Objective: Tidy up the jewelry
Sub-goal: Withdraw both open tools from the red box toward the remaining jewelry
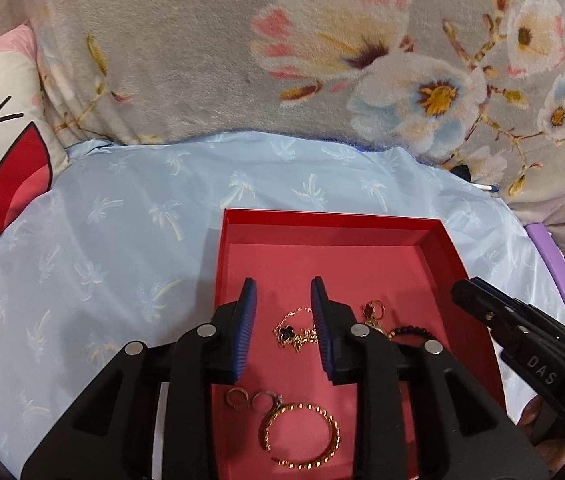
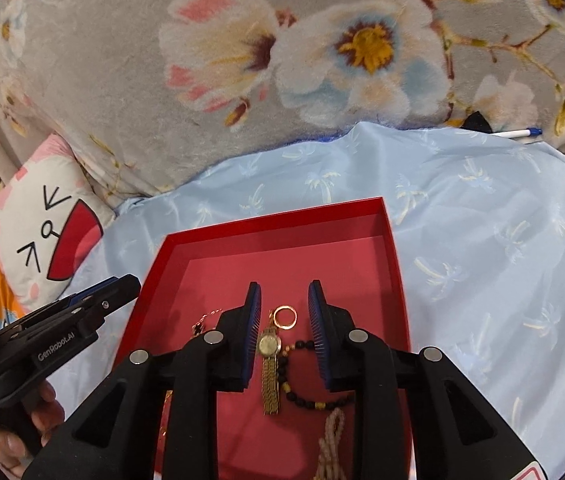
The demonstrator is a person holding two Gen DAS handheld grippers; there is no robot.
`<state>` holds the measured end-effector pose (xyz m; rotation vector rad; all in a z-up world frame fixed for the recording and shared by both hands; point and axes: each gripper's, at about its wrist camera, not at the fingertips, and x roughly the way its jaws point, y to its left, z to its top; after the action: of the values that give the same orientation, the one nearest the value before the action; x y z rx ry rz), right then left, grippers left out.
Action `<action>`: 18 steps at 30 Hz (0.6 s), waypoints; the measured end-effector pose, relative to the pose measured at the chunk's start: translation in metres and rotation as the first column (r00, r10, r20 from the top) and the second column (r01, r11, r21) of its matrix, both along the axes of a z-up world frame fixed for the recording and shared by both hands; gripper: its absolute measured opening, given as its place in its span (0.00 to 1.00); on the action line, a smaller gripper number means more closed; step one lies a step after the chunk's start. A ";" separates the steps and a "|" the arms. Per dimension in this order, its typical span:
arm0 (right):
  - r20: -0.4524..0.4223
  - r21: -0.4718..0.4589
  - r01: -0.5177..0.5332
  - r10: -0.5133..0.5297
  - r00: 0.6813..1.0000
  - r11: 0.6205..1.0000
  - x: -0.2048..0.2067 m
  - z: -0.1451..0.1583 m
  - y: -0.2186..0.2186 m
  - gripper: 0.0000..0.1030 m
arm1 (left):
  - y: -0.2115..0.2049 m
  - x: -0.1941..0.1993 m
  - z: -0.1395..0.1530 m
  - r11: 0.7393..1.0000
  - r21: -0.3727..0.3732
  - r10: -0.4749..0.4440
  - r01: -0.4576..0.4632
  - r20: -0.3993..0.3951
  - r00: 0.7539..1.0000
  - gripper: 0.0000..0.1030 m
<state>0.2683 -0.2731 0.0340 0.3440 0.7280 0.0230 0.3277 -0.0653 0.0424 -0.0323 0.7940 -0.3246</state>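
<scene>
A red box (image 1: 438,256) sits on a light blue cloth (image 1: 122,216), and all the jewelry lies in the near half of the box. The left gripper (image 1: 283,328) hangs over the box with its two fingers wide apart and nothing held. Right below the gap lies a thin gold chain with a black clover (image 1: 287,333). Closer to the near edge of the box are two small hoop earrings (image 1: 250,399) and a big gold bangle (image 1: 302,434). The right gripper (image 2: 283,330) is also wide apart and holds nothing. Under its gap lies a gold watch (image 2: 269,364). The watch is long and thin, and it runs from the near side of the box toward the far side, the same way the fingers point. So the fingers stand one on each side of the strap, and a straight push down and a squeeze would likely catch it. A gold ring (image 2: 285,317) touches the far end of the watch, and a black bead bracelet (image 2: 302,380) curls beside it, so the squeeze could snag those too. The far half of the box is bare
</scene>
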 end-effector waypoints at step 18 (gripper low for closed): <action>0.035 -0.130 -0.041 0.046 0.998 0.991 -0.168 0.006 0.060 0.25 | 0.056 -0.142 0.004 0.999 0.039 0.005 -0.008 0.076 0.997 0.48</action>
<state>0.1005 -0.2126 0.0402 0.2035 0.6959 0.0235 0.1855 -0.0095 0.0467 0.0141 0.7243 -0.3024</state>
